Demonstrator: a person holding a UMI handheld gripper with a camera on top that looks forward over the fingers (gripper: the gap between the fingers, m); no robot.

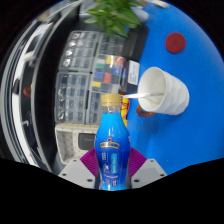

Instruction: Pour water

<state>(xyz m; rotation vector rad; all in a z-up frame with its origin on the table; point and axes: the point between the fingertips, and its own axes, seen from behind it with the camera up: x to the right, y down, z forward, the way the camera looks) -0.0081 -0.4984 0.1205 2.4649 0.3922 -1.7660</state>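
Now I hold the bottle between the fingers: both pads press on its lower body at the label, so the grip is closed on it. The bottle stands upright in the grasp, full of blue liquid, and its yellowish neck points ahead, away from me.

The cup is white and lies beyond the bottle's top, a little to the right of it, on the blue surface. Its mouth seems turned toward me, and something thin like a straw or a stick crosses it; I cannot tell what it is. I also cannot see if the bottle has a cap on or not.

In my judgement the step is to bring the neck over the cup's mouth and then tip. To do it well I must keep the grip firm, because the bottle is heavy with liquid and may slip in the pads when it tilts. I would move slowly to the right and forward, stop with the neck above the rim, and rotate gently, so the stream begins thin. The cup looks light, so touching it may push it over.
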